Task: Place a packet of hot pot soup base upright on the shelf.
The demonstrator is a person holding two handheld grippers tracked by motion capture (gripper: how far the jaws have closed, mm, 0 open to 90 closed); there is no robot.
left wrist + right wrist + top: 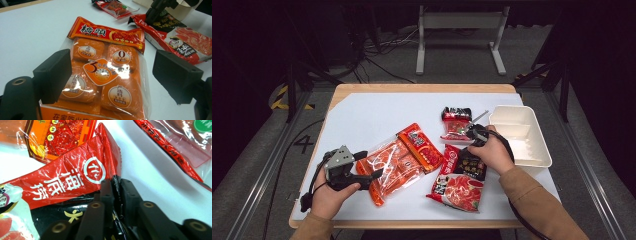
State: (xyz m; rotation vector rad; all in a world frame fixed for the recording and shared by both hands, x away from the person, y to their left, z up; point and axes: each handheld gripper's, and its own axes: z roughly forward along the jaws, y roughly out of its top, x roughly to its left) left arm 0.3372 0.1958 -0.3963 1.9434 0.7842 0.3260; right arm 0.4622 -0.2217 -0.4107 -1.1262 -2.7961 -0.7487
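An orange packet of several blocks (404, 157) lies at the table's middle. My left gripper (372, 164) stands open at its near-left end. In the left gripper view the orange packet (105, 75) lies between the spread jaws of the left gripper (112, 72). A red-and-black packet (459, 180) lies to the right of it. My right gripper (472, 142) is shut on that packet's top edge. Up close, the right gripper (116, 186) pinches the crumpled corner of the red-and-black packet (70, 182).
A small red snack packet (456, 122) lies beyond the right gripper. A white two-compartment container (532, 150) stands at the table's right edge. The white mat (367, 115) is bare at the back left.
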